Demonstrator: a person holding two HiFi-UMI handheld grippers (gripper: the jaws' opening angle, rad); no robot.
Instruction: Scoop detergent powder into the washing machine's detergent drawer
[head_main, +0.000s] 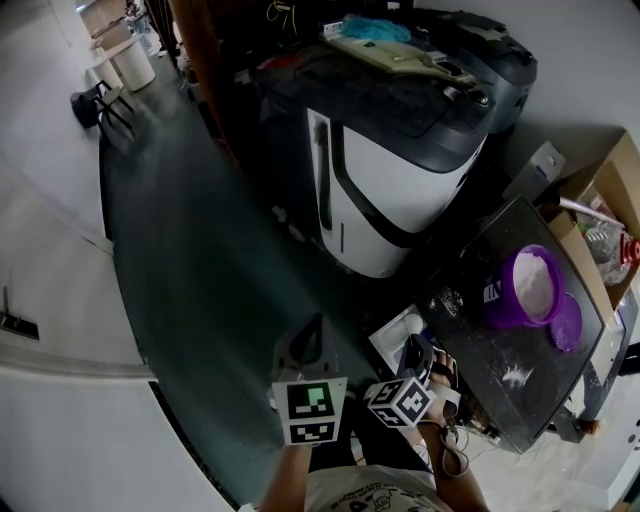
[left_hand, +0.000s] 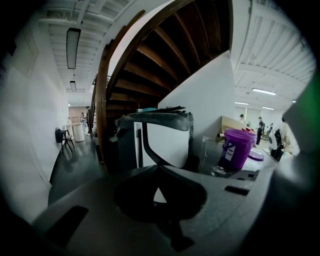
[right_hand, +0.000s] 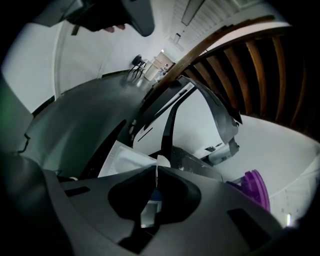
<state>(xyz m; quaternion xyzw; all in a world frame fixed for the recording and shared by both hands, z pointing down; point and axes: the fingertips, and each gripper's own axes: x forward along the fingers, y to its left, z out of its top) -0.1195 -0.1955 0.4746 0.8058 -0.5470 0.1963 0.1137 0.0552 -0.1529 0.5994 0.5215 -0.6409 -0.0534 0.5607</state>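
The washing machine (head_main: 390, 170), white-fronted with a dark top, stands ahead of me; it also shows in the left gripper view (left_hand: 162, 142) and the right gripper view (right_hand: 192, 117). An open purple tub of white powder (head_main: 531, 285) sits on a dark table (head_main: 470, 330) to the right, its lid (head_main: 566, 322) beside it. Both grippers hang low near my body, well short of the tub. My left gripper (head_main: 303, 347) (left_hand: 159, 168) is shut with nothing in it. The right gripper (head_main: 417, 353) (right_hand: 156, 168) is shut and empty too. The tub (left_hand: 235, 150) (right_hand: 256, 189) appears in both gripper views.
A white shallow tray (head_main: 398, 336) (right_hand: 127, 161) lies just in front of the right gripper, by the table's near corner. Spilled powder (head_main: 516, 377) dots the table. A cardboard box (head_main: 600, 205) stands at the far right, a wooden staircase (left_hand: 165, 55) behind the machine, a chair (head_main: 95, 105) far left.
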